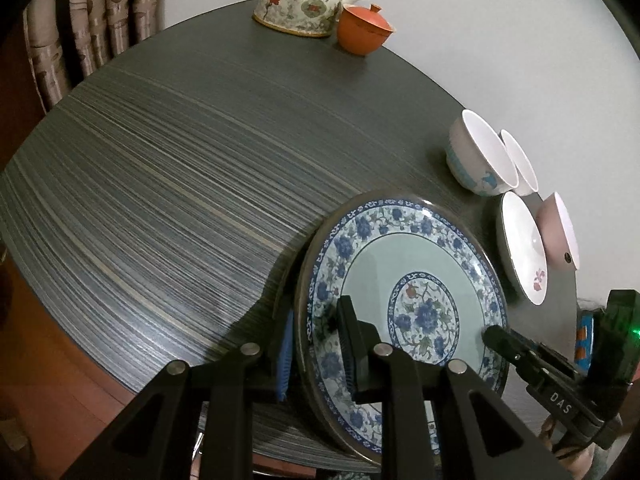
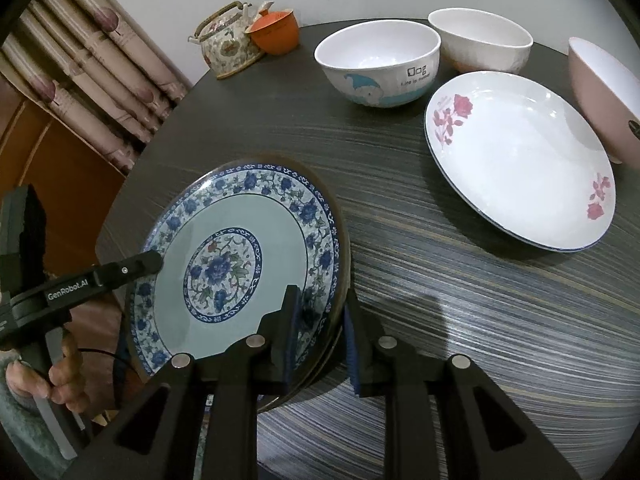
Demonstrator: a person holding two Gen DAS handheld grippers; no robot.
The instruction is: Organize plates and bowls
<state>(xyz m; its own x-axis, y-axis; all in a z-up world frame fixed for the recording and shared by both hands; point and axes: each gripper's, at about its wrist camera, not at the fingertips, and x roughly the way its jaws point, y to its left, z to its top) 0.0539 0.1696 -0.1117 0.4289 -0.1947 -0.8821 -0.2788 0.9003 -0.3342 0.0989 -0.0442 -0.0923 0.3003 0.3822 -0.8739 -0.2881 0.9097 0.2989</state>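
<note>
Both left tongs [image 1: 316,344] and right tongs [image 2: 320,332] clamped on blue-floral round porcelain plate [image 2: 236,264], held above dark striped surface [image 2: 480,320] edge. Risk: uneven release tipping plate off.

1. A blue flower plate [image 2: 236,256] is held tilted at the near table edge.
2. A white plate with red roses [image 2: 520,160] lies flat.
3. Three bowls are set behind it: a cartoon bowl [image 2: 380,64], a white bowl [image 2: 480,40], a pink bowl [image 2: 600,96].
</note>
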